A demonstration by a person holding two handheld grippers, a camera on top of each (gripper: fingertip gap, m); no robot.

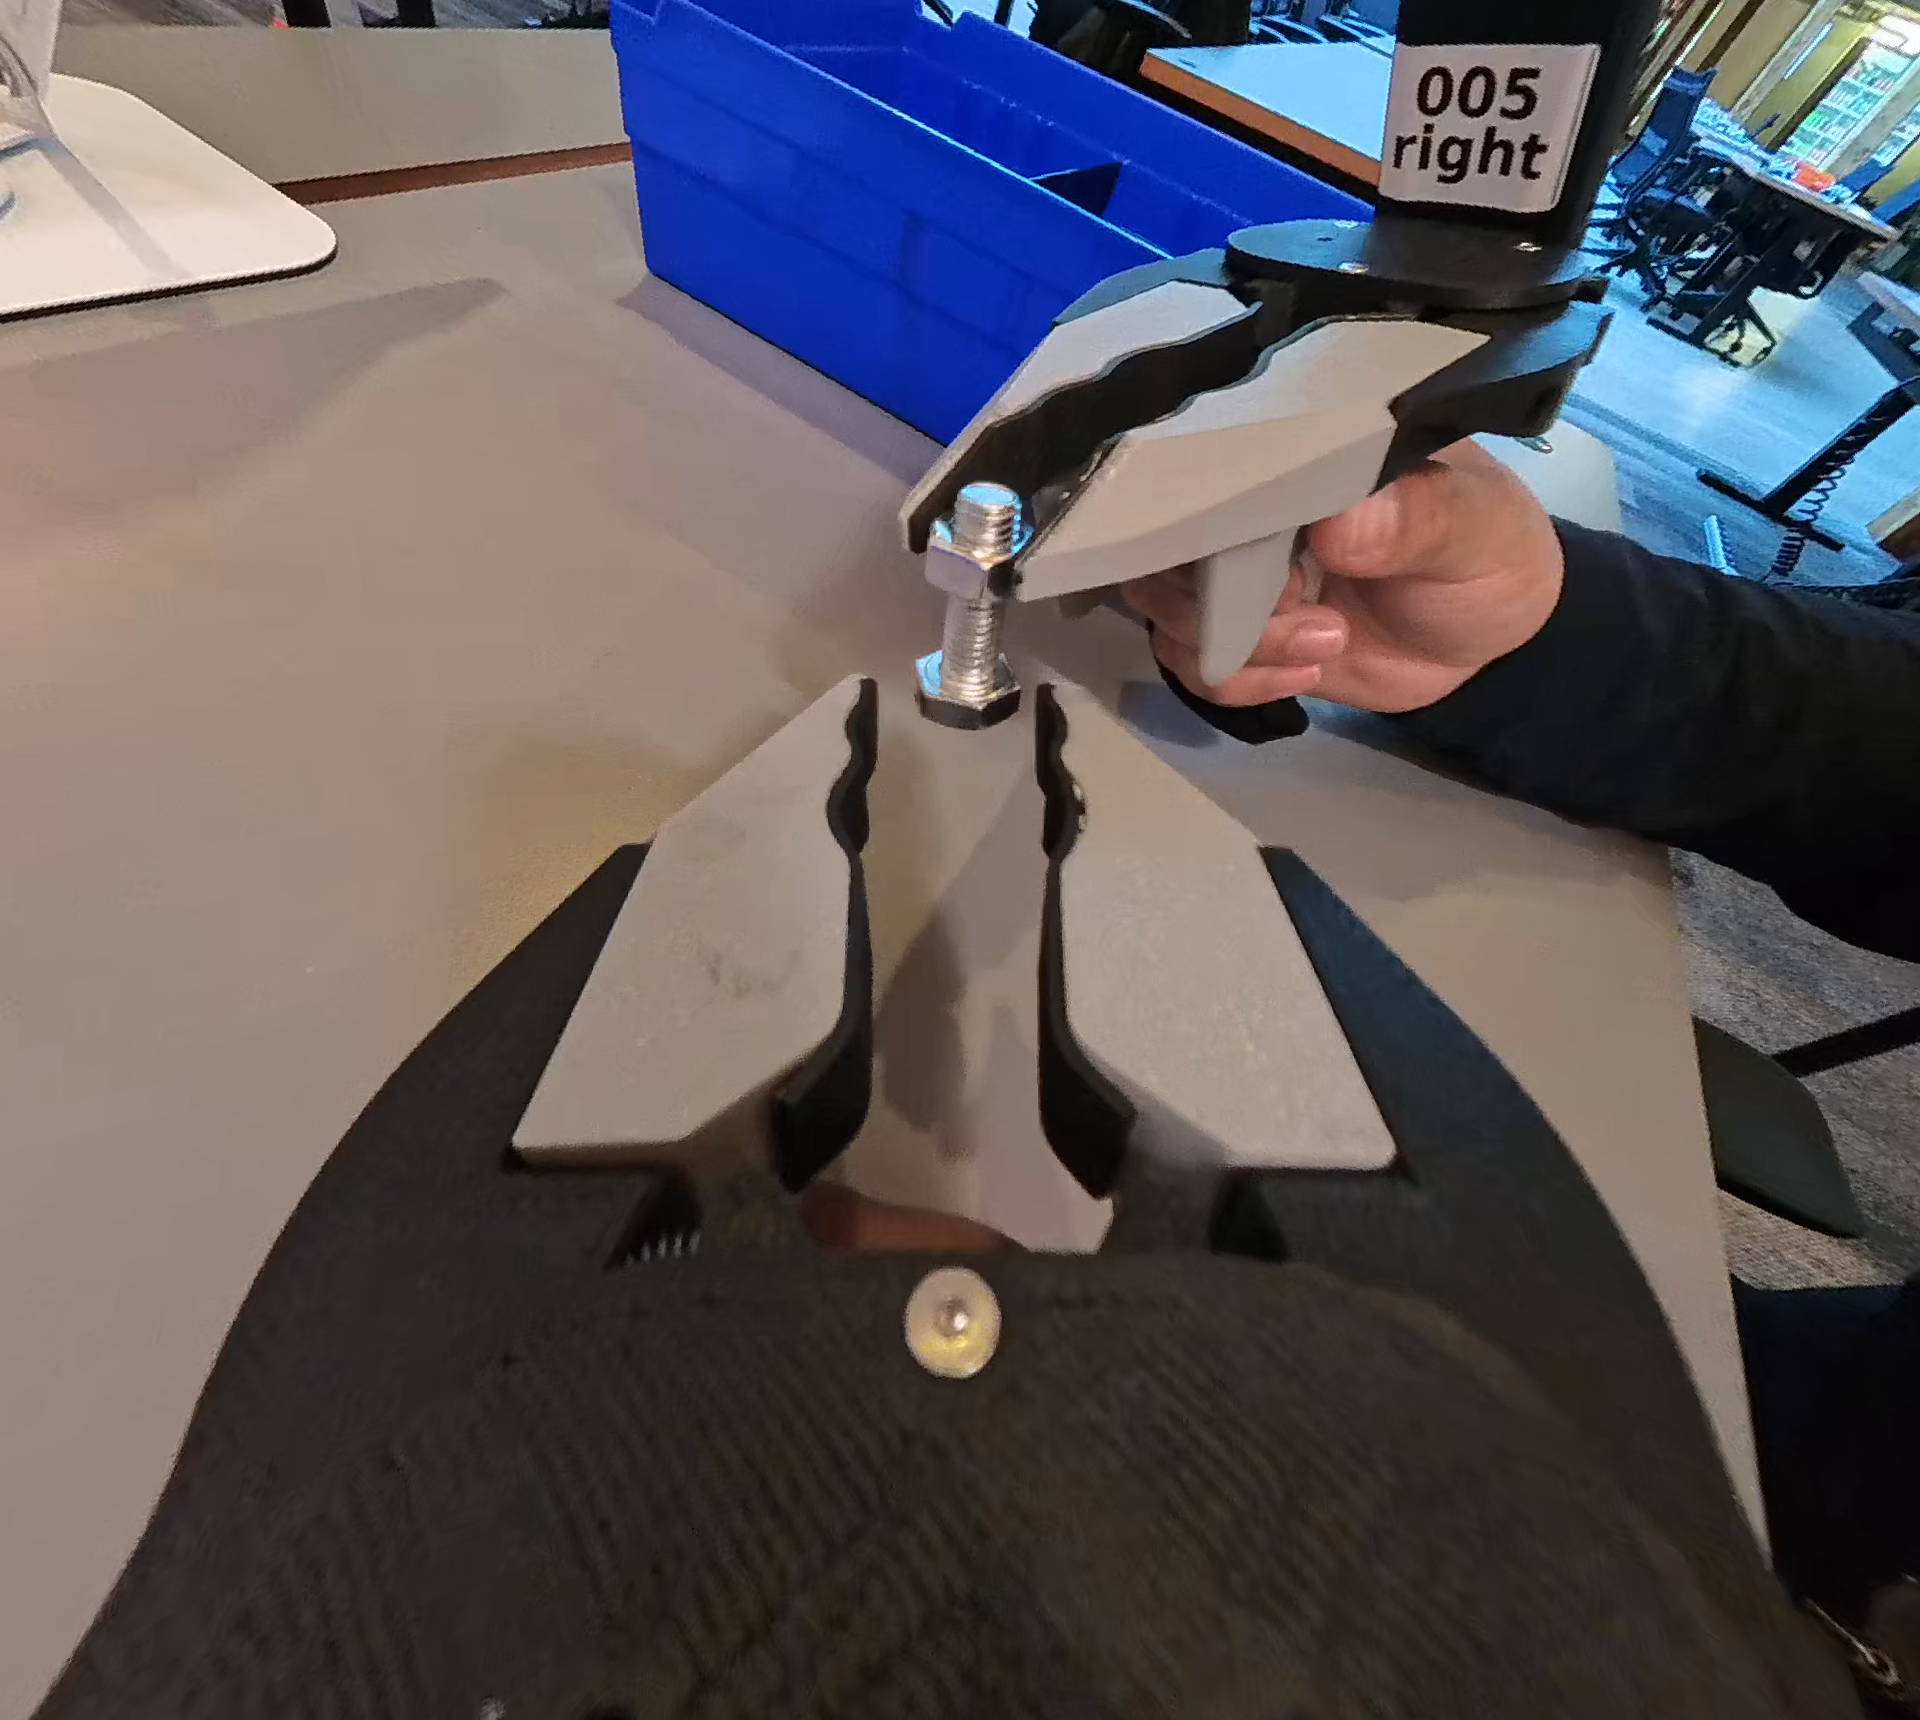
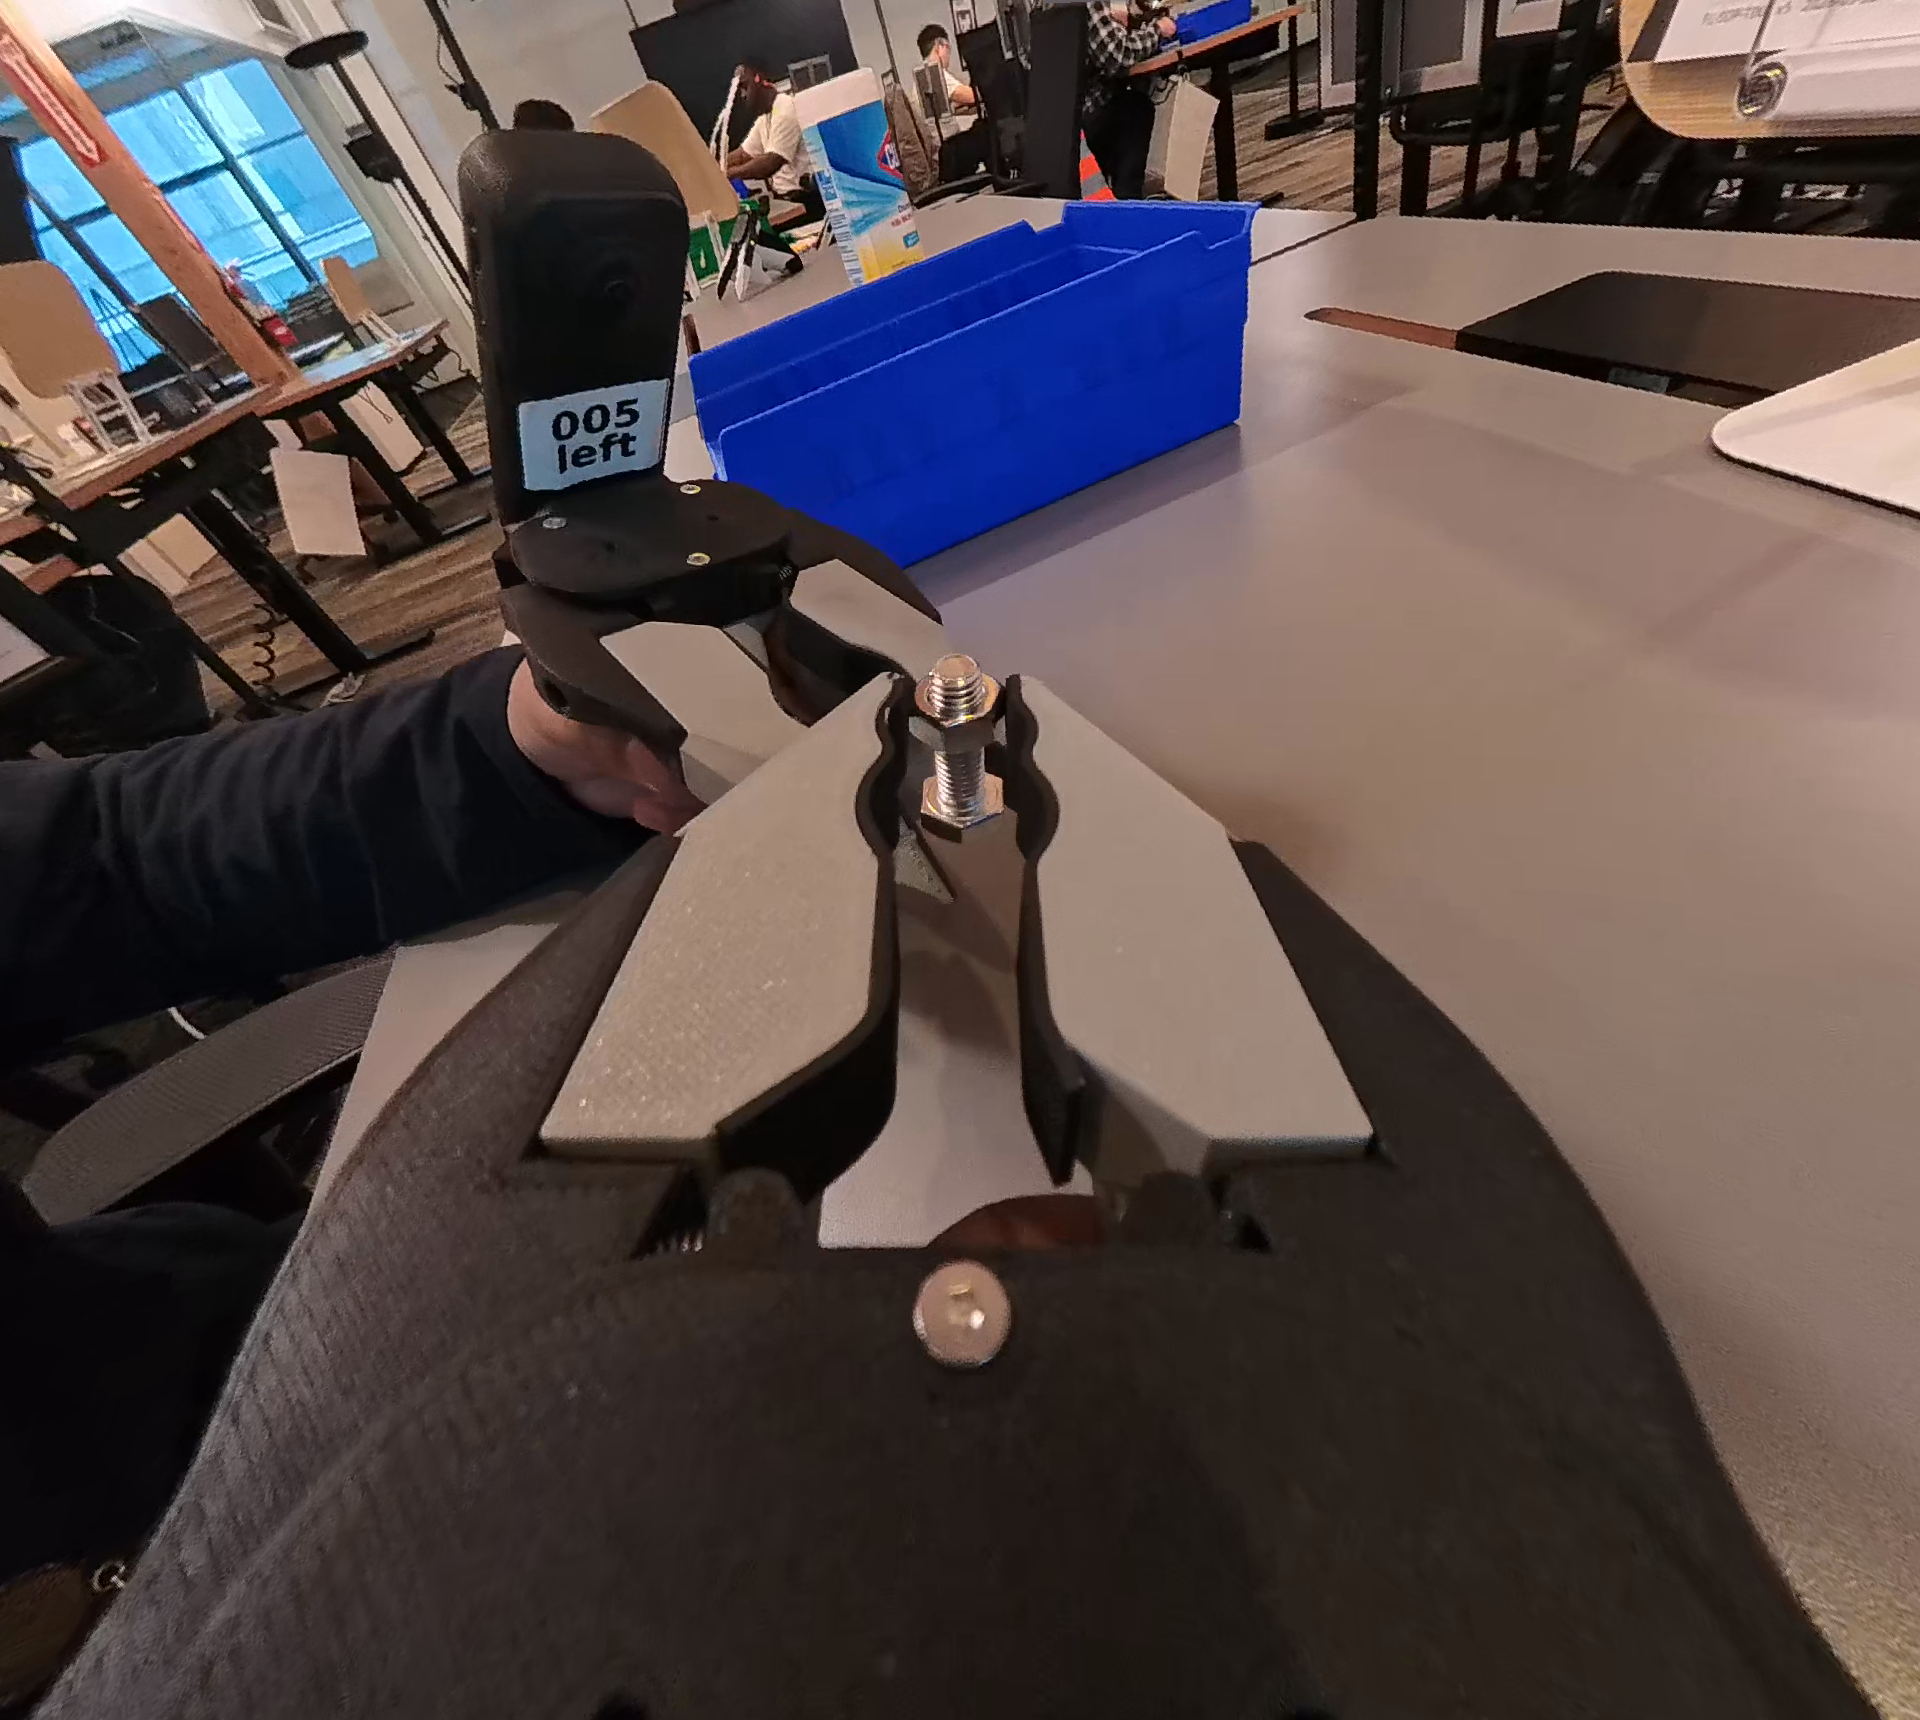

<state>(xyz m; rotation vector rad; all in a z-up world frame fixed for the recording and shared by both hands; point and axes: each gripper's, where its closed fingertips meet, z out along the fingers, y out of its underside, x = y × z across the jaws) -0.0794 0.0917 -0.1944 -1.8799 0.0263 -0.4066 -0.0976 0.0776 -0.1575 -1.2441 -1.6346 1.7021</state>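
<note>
A silver bolt [image 1: 966, 642] stands upright with its hex head down, just over the grey table [image 1: 416, 631]. A silver nut [image 1: 975, 550] sits near the top of its thread. My right gripper [image 1: 982, 517] comes in from the right and is shut on the nut; in the right wrist view the nut [image 2: 954, 716] is pinched between its tips [image 2: 956, 699], with the bolt [image 2: 951, 777] hanging below. My left gripper [image 1: 954, 702] is open, its fingertips on either side of the bolt head without touching it. The left gripper's body [image 2: 665, 569] shows behind, with its tips hidden.
A blue plastic bin [image 1: 831, 236] stands behind the bolt, also in the right wrist view [image 2: 987, 423]. A white flat base [image 1: 156, 216] lies at far left. A wipes canister [image 2: 862, 184] and a black mat [image 2: 1662, 330] sit farther off. The table edge [image 1: 1673, 995] runs close on the right. Both grippers' tips are close together, under 4 cm apart. The white flat base [image 1: 156, 216] is about 35 cm from both grippers' fingertips.
</note>
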